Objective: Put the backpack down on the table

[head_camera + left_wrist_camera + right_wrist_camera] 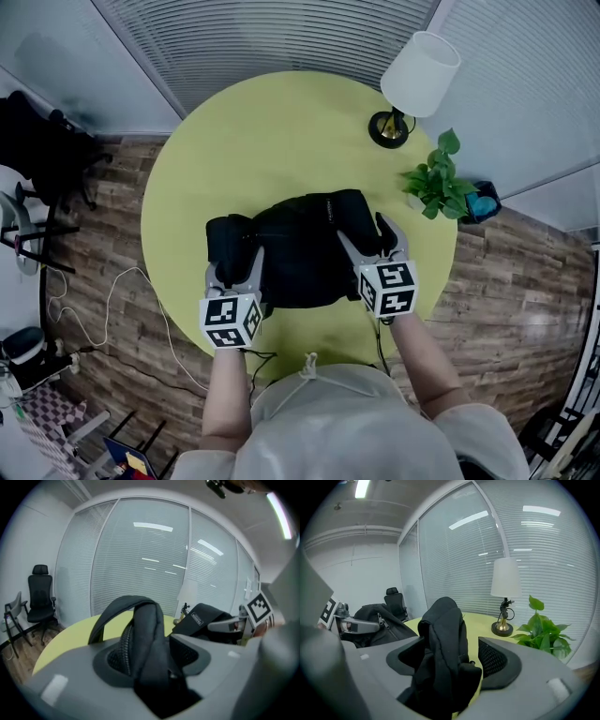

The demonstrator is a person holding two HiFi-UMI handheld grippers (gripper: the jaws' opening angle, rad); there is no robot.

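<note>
A black backpack [300, 248] lies on the round yellow-green table [281, 131], near its front edge. My left gripper [236, 264] is at the bag's near left side and my right gripper [370, 239] at its near right. In the left gripper view a padded black shoulder strap [145, 634] stands up between the jaws of the left gripper [150, 653], with a gap on its right side. In the right gripper view a bunched black strap [445, 639] stands between the right gripper's [454, 656] jaws, clear of the right pad [494, 660]. Both sets of jaws stand wide.
A table lamp [412, 80] with a white shade stands at the table's far right, and a potted green plant [439, 178] sits at its right edge. A black office chair [47, 141] and a white cable [112, 300] are on the wooden floor to the left.
</note>
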